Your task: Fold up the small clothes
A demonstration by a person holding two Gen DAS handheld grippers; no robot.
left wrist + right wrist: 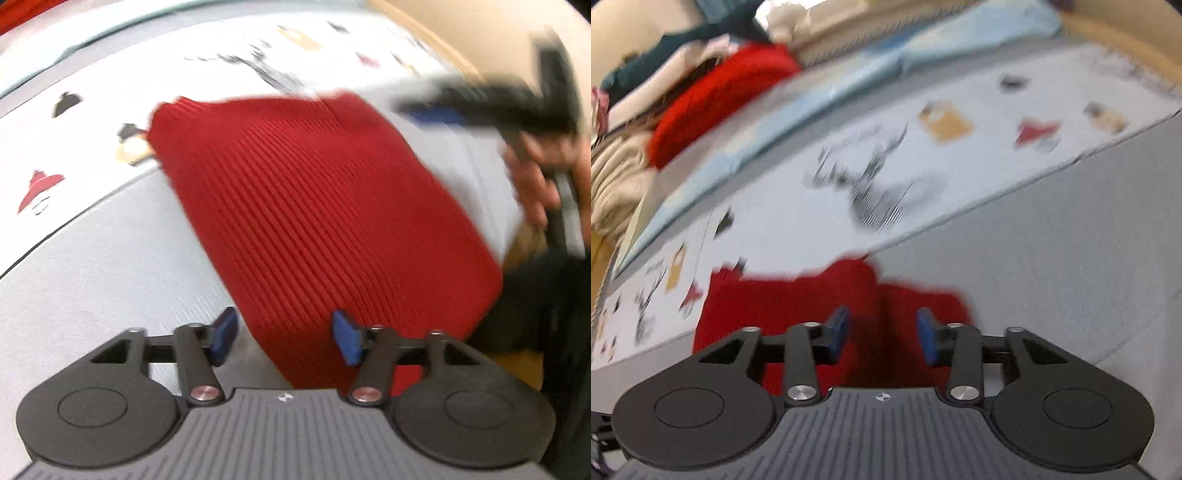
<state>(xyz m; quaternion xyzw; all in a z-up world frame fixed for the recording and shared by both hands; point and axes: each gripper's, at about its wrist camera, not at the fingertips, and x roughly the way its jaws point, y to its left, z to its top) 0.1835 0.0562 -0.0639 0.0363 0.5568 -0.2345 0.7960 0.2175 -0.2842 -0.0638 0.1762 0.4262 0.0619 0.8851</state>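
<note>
A red ribbed knit garment (314,206) lies folded into a rough rectangle on the grey bed surface. My left gripper (286,338) is open and empty, just above the garment's near edge. In the right wrist view the same red garment (798,299) lies just beyond my right gripper (882,334), which is open and empty above it. The right gripper also shows blurred in the left wrist view (491,107), held in a hand beside the garment's far right corner.
A white sheet printed with small hat and figure pictures (879,173) lies beyond the garment. A pile of other clothes, with a bright red piece (716,96), sits at the far left. A pale blue cloth (849,74) lies behind the sheet. Wooden bed edge (436,40) at right.
</note>
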